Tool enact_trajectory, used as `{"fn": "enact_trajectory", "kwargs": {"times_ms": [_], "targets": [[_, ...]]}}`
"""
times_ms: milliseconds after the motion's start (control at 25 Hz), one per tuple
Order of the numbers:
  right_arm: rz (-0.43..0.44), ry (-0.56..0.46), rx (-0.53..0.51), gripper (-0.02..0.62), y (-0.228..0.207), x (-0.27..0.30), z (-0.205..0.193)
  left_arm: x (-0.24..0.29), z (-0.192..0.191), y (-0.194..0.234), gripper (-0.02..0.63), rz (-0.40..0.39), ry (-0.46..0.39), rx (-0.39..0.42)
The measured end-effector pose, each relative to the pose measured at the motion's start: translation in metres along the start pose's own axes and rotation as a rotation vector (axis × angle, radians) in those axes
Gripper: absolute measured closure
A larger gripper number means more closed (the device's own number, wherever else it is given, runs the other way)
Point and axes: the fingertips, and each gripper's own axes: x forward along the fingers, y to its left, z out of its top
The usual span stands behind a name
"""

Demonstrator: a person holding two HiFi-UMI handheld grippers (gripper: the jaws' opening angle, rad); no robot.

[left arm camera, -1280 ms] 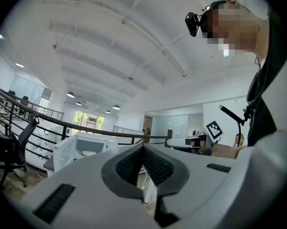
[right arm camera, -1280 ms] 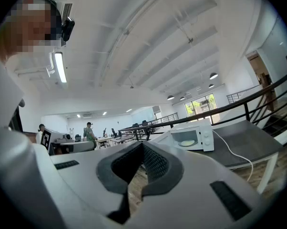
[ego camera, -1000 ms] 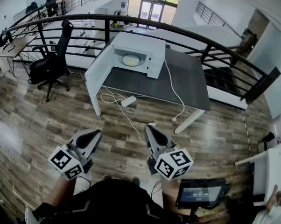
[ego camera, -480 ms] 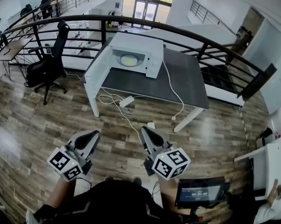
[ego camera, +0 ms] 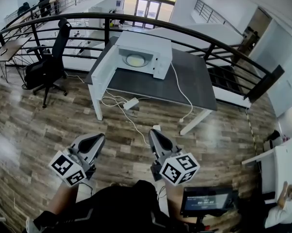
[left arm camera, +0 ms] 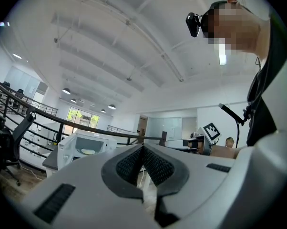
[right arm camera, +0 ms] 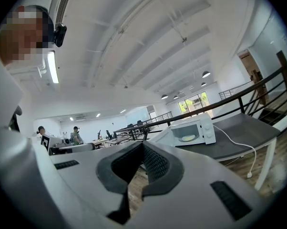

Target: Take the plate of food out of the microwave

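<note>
A white microwave (ego camera: 142,52) stands on a dark table (ego camera: 185,84) across the wooden floor, its door (ego camera: 103,68) swung open to the left. Inside it lies a plate of food (ego camera: 136,60), pale and round; the plate also shows in the left gripper view (left arm camera: 88,151) and in the right gripper view (right arm camera: 188,138). My left gripper (ego camera: 98,138) and right gripper (ego camera: 153,133) hang low in front of me, far from the table. Both are shut with nothing between their jaws.
A black office chair (ego camera: 48,64) stands left of the table. A curved black railing (ego camera: 204,38) runs behind the table. A white power strip (ego camera: 131,103) and its cables lie on the floor under the table. A screen on a stand (ego camera: 206,202) sits at my lower right.
The view has shifted slightly; the table and microwave sit a little higher and nearer in the head view. Both grippers have stayed shut and kept their places.
</note>
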Motion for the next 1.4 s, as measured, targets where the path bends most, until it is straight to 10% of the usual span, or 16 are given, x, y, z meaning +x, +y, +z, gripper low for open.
{"fn": "enact_trajectory", "kwargs": {"times_ms": [1400], "targets": [[0.069, -0.004, 0.057, 0.598, -0.159, 0.107, 0.065, 0.171, 0.01, 0.082, 0.604, 0.094, 0.017, 0.013]]}}
